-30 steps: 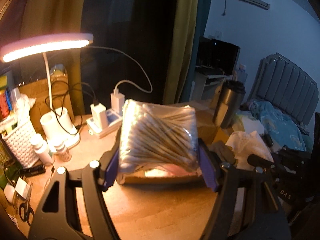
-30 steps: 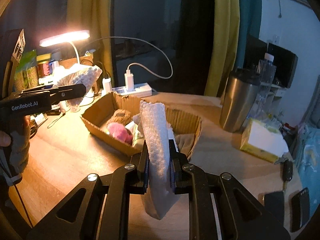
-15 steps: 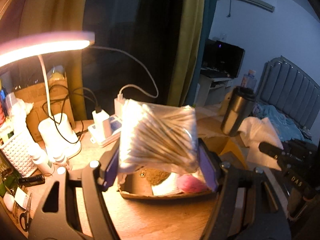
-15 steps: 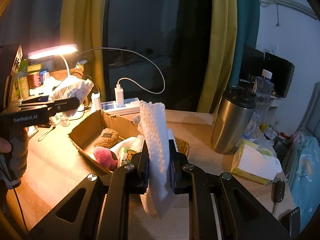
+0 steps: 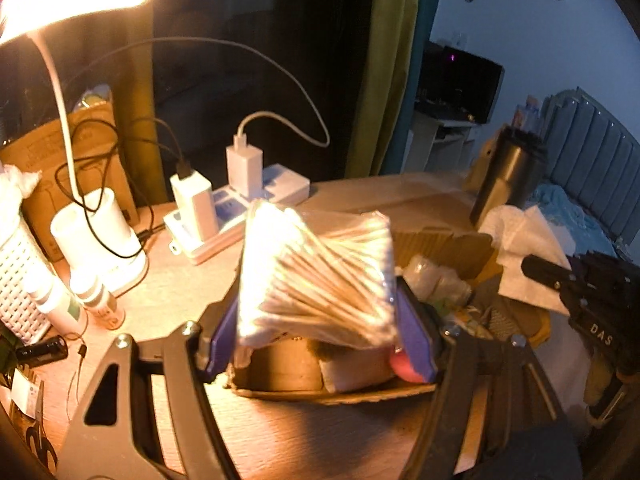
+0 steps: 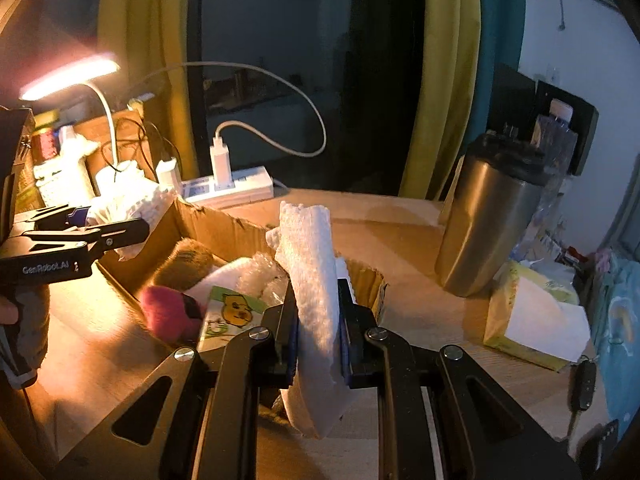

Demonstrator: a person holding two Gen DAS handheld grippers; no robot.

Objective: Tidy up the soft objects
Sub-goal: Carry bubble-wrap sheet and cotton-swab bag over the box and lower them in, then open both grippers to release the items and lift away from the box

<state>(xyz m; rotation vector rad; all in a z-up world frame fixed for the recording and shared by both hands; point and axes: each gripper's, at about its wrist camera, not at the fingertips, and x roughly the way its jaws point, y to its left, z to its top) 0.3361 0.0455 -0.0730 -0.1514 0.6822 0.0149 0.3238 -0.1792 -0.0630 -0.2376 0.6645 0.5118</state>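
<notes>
Left gripper [image 5: 316, 316] is clamped on a bag of cotton swabs [image 5: 320, 276] at frame centre, above the cardboard box [image 5: 340, 394]; right gripper [image 6: 318, 328] grips a white folded cloth [image 6: 314, 280] upright, lower centre, by the box's right end

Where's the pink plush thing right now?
In the right wrist view, the pink plush toy lies inside the open cardboard box, at its near-left side, beside a green cartoon-printed packet.
</notes>
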